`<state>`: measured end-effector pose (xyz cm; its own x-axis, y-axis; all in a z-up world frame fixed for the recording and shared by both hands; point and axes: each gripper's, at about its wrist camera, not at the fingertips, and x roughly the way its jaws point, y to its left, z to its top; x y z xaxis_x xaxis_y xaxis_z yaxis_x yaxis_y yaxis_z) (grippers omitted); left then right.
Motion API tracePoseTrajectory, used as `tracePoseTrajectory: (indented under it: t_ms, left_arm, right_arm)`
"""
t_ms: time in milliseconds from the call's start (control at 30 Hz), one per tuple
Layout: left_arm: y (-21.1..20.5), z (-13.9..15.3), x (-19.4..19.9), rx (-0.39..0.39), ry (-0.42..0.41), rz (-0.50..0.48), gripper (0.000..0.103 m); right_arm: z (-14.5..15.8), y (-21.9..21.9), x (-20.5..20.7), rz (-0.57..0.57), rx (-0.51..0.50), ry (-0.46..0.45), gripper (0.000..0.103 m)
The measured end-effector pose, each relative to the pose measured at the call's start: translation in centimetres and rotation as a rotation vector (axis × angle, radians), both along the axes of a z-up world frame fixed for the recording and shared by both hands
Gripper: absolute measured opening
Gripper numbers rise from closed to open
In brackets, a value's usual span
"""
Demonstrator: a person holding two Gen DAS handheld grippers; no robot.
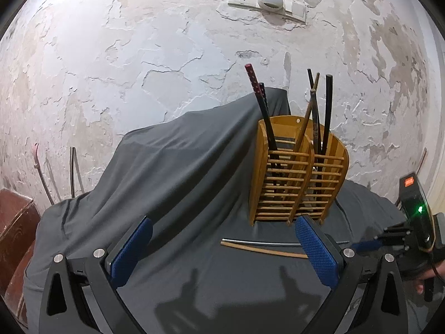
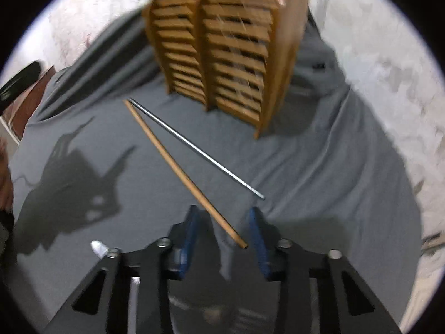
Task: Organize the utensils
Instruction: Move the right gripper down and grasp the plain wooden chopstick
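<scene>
Table [image 1: 172, 167]: draped in a grey cloth, set against a cracked plaster wall [image 1: 139, 55] with a socket strip [image 1: 267, 1].

Rack [image 1: 294, 172]: slatted wood, two compartments, standing upright on the cloth. Left compartment holds two dark chopsticks with red dotted tops [image 1: 260, 100]; right compartment holds several more, black and brown [image 1: 317, 111], leaning across one another.

Loose items: one wooden chopstick [image 2: 183, 172] and one metal chopstick [image 2: 200, 150], both flat on the cloth just in front of the rack. Their far ends nearly meet near the rack's foot; their near ends lie apart.

Left tongs [image 1: 222, 253]: spread wide, nothing between the blue pads, low over the cloth short of the two loose sticks.

Right tongs [image 2: 222, 236]: pads partly apart, straddling the near end of the wooden chopstick, which lies between them (no pad presses on it, as far as the blurred view shows). The metal one lies just outside the right pad.
</scene>
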<state>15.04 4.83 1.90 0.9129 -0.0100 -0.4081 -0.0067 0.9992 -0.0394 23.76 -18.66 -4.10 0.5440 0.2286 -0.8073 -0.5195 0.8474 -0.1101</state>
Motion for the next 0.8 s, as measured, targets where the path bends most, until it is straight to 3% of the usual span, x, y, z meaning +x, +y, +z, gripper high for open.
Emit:
tracePoseTrajectory:
  t_ms: [100, 167, 267, 300, 533, 667, 700, 767, 800]
  left_arm:
    - [-0.3, -0.3, 0.2, 0.011, 0.005, -0.007, 0.103]
    - [-0.4, -0.4, 0.3, 0.013, 0.005, -0.013, 0.103]
    - [-0.7, -0.3, 0.2, 0.003, -0.01, -0.039, 0.103]
    - [-0.8, -0.2, 0.0, -0.002, -0.02, -0.054, 0.103]
    - [-1.6, 0.7, -1.4, 0.004, -0.094, -0.121, 0.103]
    - [-1.7, 0.6, -1.3, 0.002, -0.087, -0.125, 0.103]
    - [-1.7, 0.6, -1.3, 0.002, -0.086, -0.124, 0.103]
    - [-1.7, 0.5, -1.3, 0.012, -0.088, -0.117, 0.103]
    - [-1.7, 0.4, -1.2, 0.017, -0.089, -0.114, 0.103]
  right_arm:
    - [0.3, 0.7, -0.6, 0.024, -0.053, -0.022, 0.012]
    - [0.3, 1.2, -1.7, 0.043, -0.072, -0.03, 0.009]
    - [0.6, 1.1, -3.7, 0.058, -0.048, -0.037, 0.008]
    - [0.9, 0.9, -4.3, 0.059, -0.032, -0.042, 0.002]
    - [5.3, -0.2, -9.5, 0.086, 0.096, -0.114, 0.001]
    - [6.1, 0.3, -10.2, 0.086, 0.069, -0.119, 0.002]
    - [5.6, 0.6, -9.5, 0.068, 0.041, -0.115, 0.005]
    - [3.9, 0.4, -7.8, 0.048, 0.025, -0.092, 0.022]
    - [3.2, 0.1, -6.8, 0.043, 0.025, -0.085, 0.039]
